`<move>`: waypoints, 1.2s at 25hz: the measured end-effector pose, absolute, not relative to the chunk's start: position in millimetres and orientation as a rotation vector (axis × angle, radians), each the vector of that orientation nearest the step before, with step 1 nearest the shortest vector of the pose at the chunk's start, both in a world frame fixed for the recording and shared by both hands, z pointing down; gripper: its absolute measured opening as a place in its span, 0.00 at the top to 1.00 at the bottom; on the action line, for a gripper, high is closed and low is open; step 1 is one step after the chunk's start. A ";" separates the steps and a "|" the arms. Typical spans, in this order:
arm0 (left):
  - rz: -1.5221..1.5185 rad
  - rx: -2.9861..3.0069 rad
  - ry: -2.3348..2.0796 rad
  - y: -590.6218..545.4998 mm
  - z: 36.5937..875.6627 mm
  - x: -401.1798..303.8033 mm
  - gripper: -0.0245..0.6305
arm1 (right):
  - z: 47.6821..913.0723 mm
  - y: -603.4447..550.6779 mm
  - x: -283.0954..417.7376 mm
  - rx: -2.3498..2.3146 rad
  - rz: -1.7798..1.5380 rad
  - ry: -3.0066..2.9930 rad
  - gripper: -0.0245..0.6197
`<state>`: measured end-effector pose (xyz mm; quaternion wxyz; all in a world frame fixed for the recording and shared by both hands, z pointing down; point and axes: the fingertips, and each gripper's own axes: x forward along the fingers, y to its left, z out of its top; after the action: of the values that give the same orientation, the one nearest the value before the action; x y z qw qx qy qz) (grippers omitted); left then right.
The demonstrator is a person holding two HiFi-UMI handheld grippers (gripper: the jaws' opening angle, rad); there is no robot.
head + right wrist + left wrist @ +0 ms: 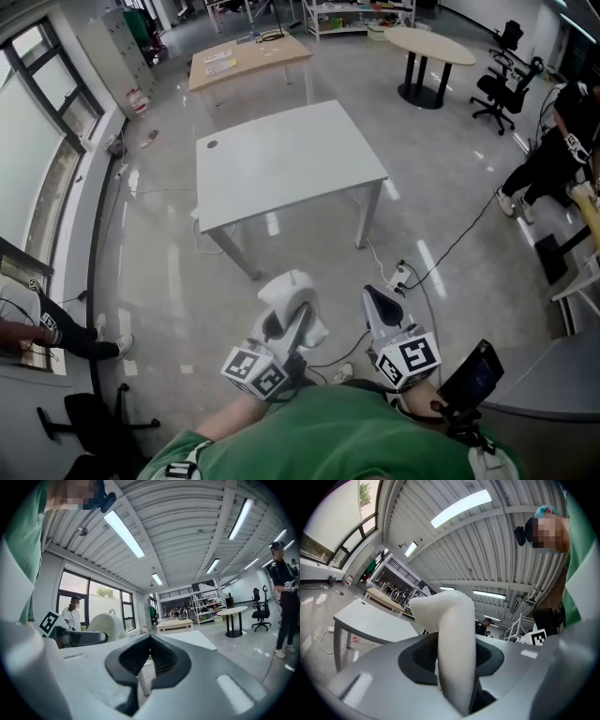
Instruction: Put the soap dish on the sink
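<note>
Jaws of the left gripper (284,321) are squeezing the white soap dish (452,648) to carry it, near the white table (281,159); the right gripper (380,302) is pinching its jaws together on nothing.

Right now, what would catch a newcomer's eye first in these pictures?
The white soap dish stands out, clamped in the left tongs just in front of the person's green shirt. Beside it the right tongs are closed and empty. Ahead, a white table stands in the middle of the grey floor.
</note>
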<state>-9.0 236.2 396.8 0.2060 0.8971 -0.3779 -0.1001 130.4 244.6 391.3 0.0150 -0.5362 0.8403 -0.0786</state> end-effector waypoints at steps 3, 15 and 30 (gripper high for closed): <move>-0.310 2.508 -1.065 234.7 394.3 -9.8 0.73 | 384.1 240.8 125.9 -1.627 -0.225 2.636 0.96; -0.324 2.478 -1.153 228.4 395.0 -8.3 0.73 | 389.3 233.1 125.7 -1.551 -0.236 2.681 0.96; -0.327 2.436 -1.246 202.2 395.2 -1.3 0.73 | 397.5 201.5 133.0 -1.475 -0.262 2.720 0.96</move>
<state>-1.3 202.2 395.2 0.1920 0.8676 -0.4437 -0.1164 133.0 201.5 397.5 0.0183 -0.4750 0.8758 -0.0844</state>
